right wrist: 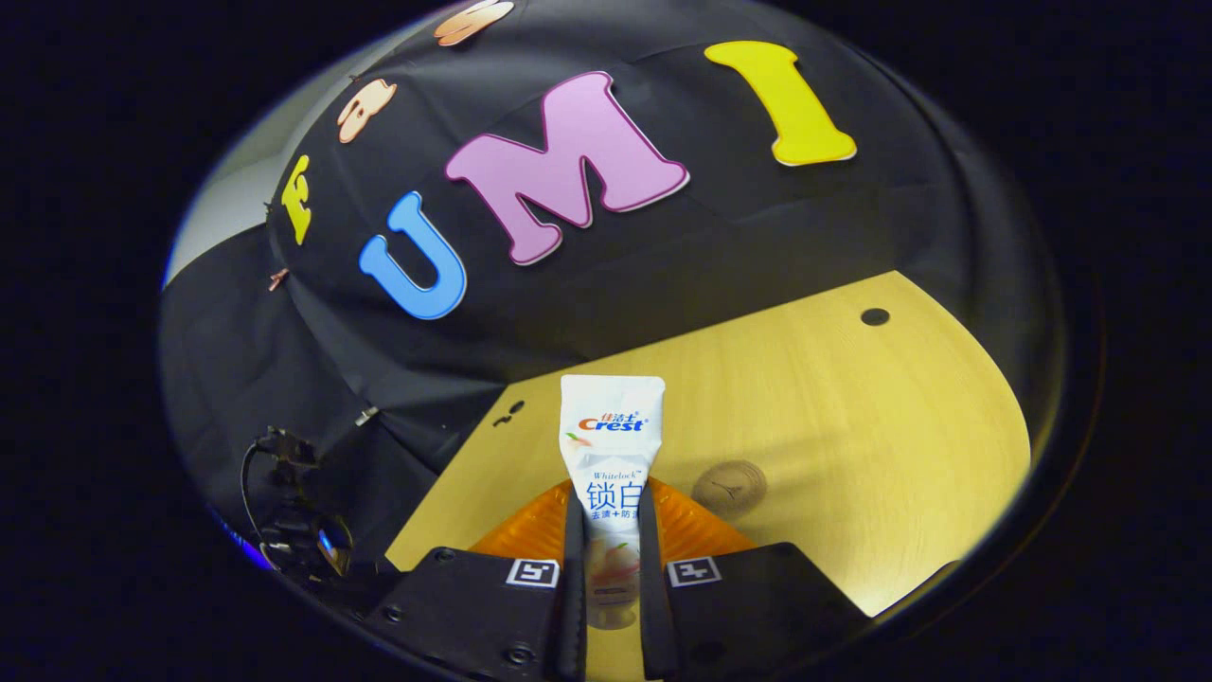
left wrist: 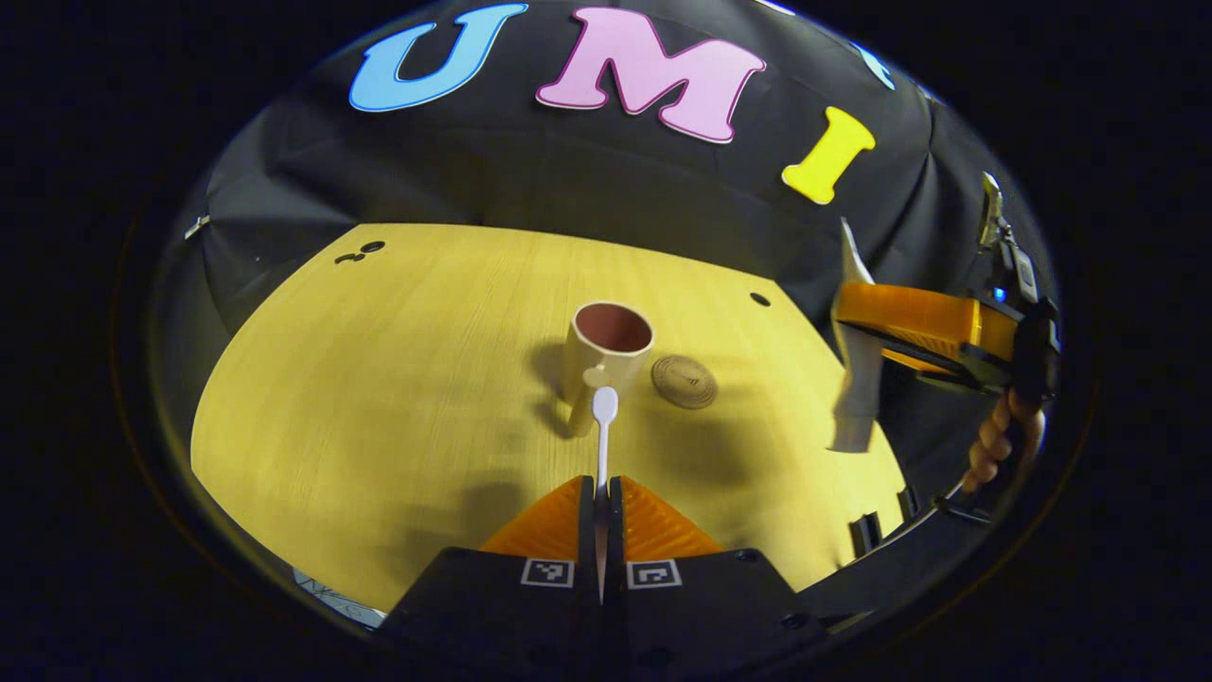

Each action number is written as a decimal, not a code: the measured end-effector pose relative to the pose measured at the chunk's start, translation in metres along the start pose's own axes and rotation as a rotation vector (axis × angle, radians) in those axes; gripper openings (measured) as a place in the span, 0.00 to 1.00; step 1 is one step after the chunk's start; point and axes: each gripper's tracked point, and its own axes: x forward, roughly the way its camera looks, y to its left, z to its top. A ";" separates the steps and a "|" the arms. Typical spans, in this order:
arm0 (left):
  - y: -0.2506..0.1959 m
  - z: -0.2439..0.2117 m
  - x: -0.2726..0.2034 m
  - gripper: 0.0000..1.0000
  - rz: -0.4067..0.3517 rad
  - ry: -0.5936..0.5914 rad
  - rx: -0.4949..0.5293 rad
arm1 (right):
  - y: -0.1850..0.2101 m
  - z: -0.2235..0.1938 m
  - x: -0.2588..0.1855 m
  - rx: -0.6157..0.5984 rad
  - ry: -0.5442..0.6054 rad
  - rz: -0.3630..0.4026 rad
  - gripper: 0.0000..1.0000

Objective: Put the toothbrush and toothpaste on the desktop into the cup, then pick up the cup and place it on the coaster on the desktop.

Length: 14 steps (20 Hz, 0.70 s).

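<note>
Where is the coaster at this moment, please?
In the left gripper view the coaster lies flat on the table, just right of the cup and apart from it, with nothing on it.

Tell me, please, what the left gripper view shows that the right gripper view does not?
Left gripper view: the cup, empty, and the left gripper shut on the toothbrush, which points at it. Right gripper view: the right gripper shut on the toothpaste, seen up close. Both: the coaster, bare, on the table, and the toothpaste.
</note>
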 end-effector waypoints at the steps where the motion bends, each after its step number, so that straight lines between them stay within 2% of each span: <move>1: -0.005 0.005 0.001 0.06 -0.009 -0.004 -0.014 | 0.008 0.010 0.011 -0.001 -0.020 0.024 0.27; 4: -0.007 0.027 -0.011 0.06 -0.041 -0.054 -0.051 | 0.024 0.031 0.049 -0.009 -0.061 0.072 0.26; 7: -0.007 0.051 -0.029 0.06 -0.061 -0.119 -0.038 | 0.034 0.039 0.092 0.013 -0.084 0.105 0.26; 10: -0.007 0.071 -0.038 0.06 -0.070 -0.184 -0.030 | 0.033 0.028 0.129 -0.004 -0.081 0.110 0.26; 14: -0.006 0.091 -0.038 0.06 -0.079 -0.241 -0.070 | 0.025 0.002 0.164 -0.057 -0.050 0.101 0.26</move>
